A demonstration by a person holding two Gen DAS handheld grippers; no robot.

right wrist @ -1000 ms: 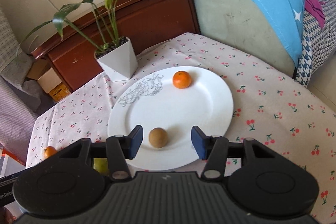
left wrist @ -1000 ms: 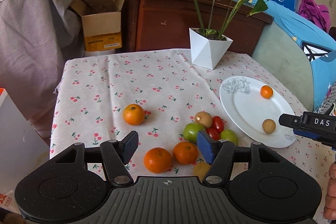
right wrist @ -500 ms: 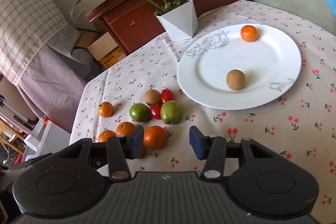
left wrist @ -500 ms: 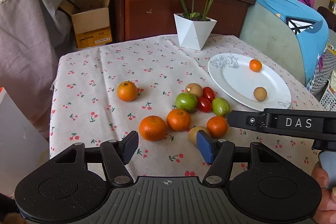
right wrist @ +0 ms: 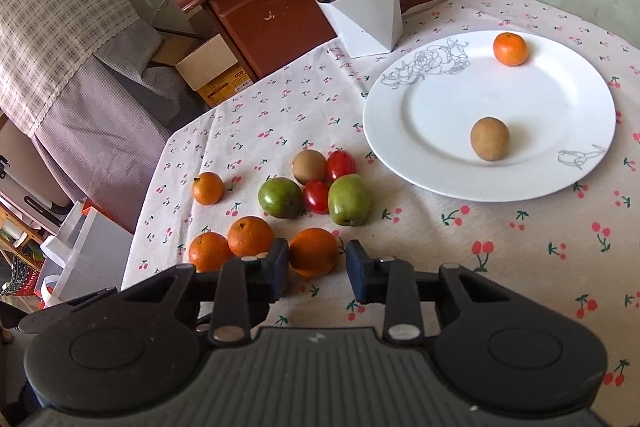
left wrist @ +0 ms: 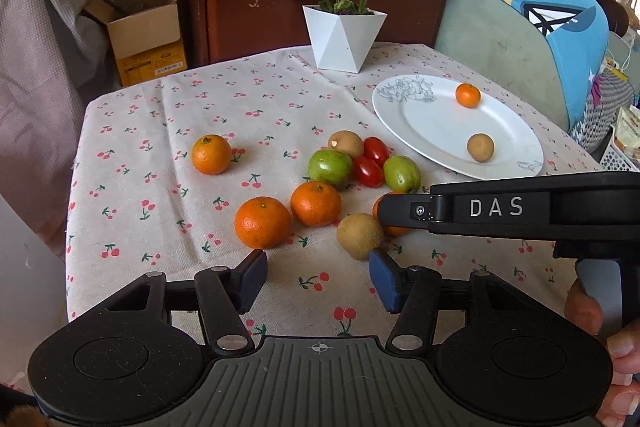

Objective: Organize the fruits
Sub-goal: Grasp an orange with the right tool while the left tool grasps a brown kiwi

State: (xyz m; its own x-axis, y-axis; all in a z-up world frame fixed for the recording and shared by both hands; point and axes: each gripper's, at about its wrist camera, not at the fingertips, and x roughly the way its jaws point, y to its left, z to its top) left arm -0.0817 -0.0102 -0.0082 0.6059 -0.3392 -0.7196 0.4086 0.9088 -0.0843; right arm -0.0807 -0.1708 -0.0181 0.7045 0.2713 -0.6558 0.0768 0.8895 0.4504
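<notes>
White plate (right wrist: 568,131) at the far right of the cherry-print tablecloth (right wrist: 500,239) carries one small orange (right wrist: 509,49) and one brown fruit (right wrist: 489,138), well apart from each other. Right gripper (right wrist: 318,271) is spread wide around a loose orange (right wrist: 313,255) at the near edge of the fruit cluster (neither pad visibly touching it). Left gripper (left wrist: 318,277), likewise spread and holding nothing, hovers nearer, with another brown fruit (left wrist: 359,235) just beyond its right pad.

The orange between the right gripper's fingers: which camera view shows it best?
The right wrist view: the orange sits almost whole between the open right gripper. In the left wrist view, the right gripper's black body hides most of the orange.
</notes>
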